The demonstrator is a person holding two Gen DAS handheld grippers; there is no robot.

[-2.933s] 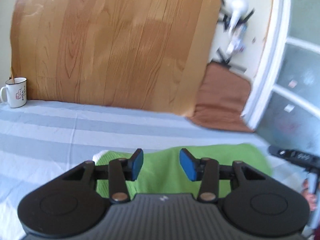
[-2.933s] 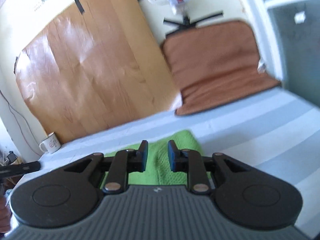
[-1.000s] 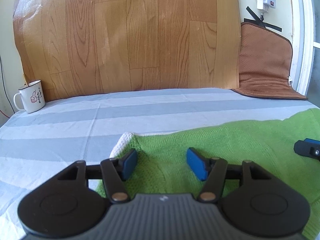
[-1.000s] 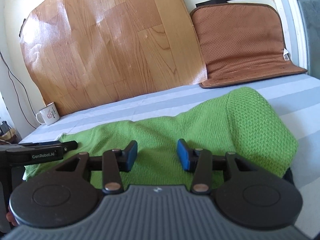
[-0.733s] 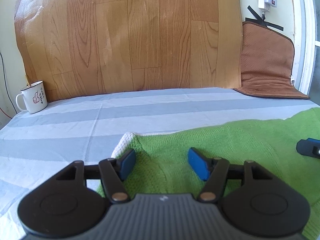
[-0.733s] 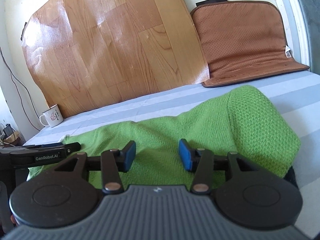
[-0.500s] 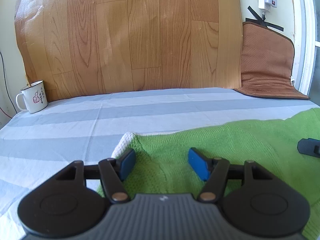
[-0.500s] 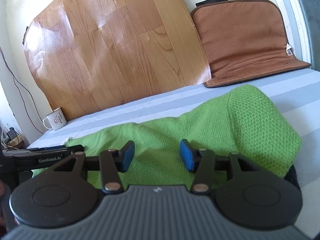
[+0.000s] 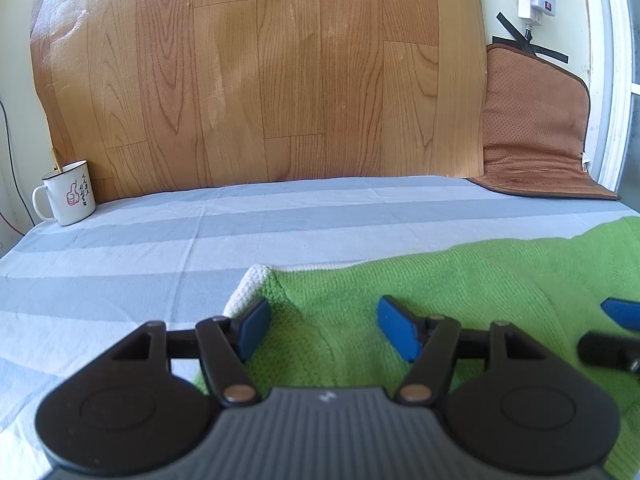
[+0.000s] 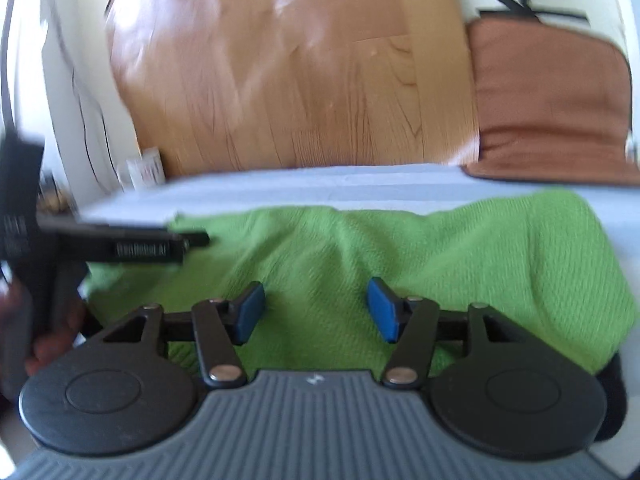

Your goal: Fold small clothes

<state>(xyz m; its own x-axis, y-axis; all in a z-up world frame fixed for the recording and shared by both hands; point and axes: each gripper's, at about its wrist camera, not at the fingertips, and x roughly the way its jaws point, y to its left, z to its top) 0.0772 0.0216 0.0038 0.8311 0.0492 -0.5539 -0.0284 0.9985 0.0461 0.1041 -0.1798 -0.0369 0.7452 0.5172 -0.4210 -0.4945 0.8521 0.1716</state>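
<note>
A green knitted garment point(image 9: 460, 292) with a white edge lies on the blue-striped sheet point(image 9: 160, 248). My left gripper point(image 9: 326, 330) is open and empty, low over the garment's left corner. In the right wrist view, which is blurred, the garment point(image 10: 420, 248) spreads across the bed with a raised fold at its right. My right gripper point(image 10: 316, 308) is open and empty just over the garment's middle. The left gripper point(image 10: 140, 246) shows at the left there. The right gripper's blue fingertip point(image 9: 622, 314) shows at the right edge of the left wrist view.
A white mug point(image 9: 68, 194) stands at the far left of the bed by the wall. A wood-pattern sheet point(image 9: 260, 72) leans on the wall behind. A brown cushion point(image 9: 536, 128) stands at the far right, by a white door frame.
The right wrist view has swung left and is blurred by motion; its gripper now sits closer to the left one. The left gripper has barely moved. Both stay open.
</note>
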